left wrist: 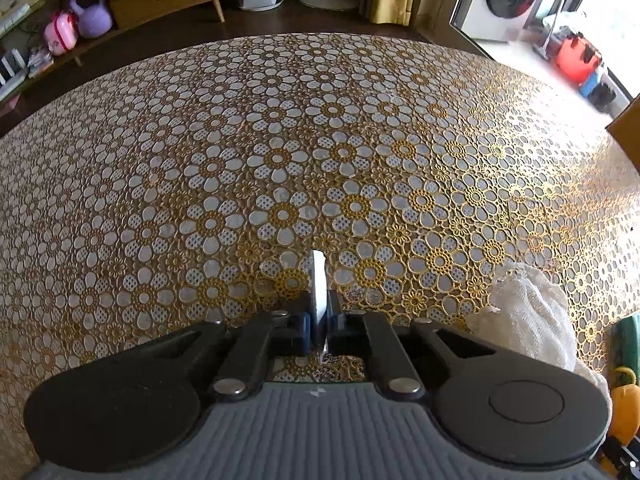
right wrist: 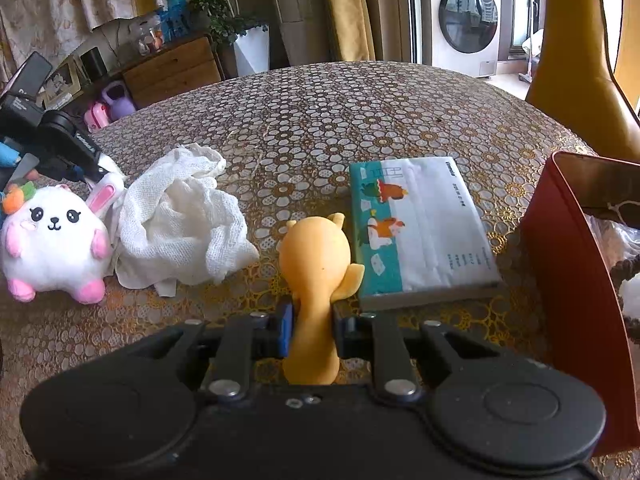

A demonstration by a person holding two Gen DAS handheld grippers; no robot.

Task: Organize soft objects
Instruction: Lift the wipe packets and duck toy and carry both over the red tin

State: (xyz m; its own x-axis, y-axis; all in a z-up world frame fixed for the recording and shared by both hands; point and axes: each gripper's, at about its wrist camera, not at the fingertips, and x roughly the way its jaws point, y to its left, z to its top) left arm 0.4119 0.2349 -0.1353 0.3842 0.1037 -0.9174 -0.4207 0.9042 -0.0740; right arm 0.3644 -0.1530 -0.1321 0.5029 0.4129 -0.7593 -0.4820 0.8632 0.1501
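My right gripper is shut on an orange soft toy and holds it over the table's front part. A white plush bunny lies at the left, touching a crumpled white gauze cloth. A soft tissue pack lies to the right of the toy. A red box stands open at the far right. My left gripper is shut with nothing between its fingers, low over the tablecloth. The white cloth shows at its right, and the orange toy at the frame edge.
The round table has a gold and white floral lace cover. The left gripper's body shows at the far left behind the bunny. A yellow chair back stands behind the table's right side. Cabinets and a washing machine lie beyond.
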